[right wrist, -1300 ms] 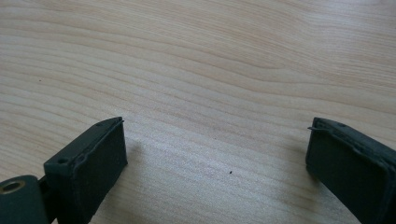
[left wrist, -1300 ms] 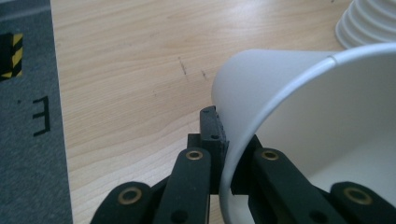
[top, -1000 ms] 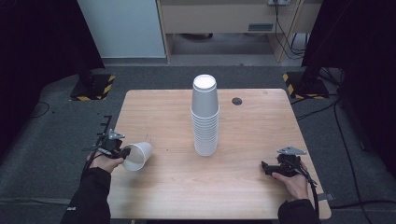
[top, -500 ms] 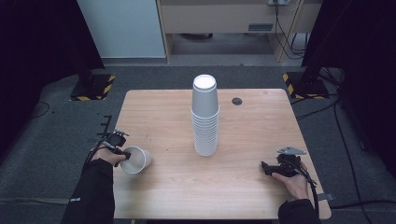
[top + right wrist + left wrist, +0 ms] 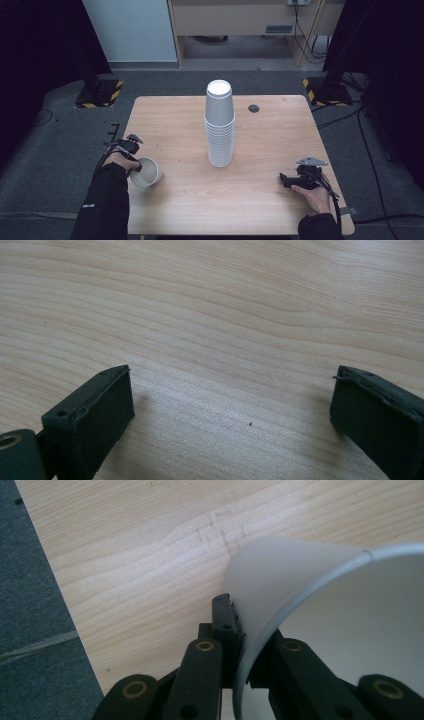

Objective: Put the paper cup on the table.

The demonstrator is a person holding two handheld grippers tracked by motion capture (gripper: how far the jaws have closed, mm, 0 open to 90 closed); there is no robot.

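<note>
In the high view, 1 white paper cup [image 5: 145, 172] is held at lower left by the left gripper [image 5: 134, 159] beside a tall cup stack [image 5: 219, 125] at centre, while in the left gripper view its rim is pinched between the jaws, and in the right gripper view the right gripper [image 5: 232, 410] is spread wide over bare table [image 5: 225, 315].

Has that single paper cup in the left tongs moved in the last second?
Yes. The paper cup has dropped toward the table's near edge and turned from tilted sideways to mouth-up, staying left of the cup stack, gripped by the left tongs.
</note>
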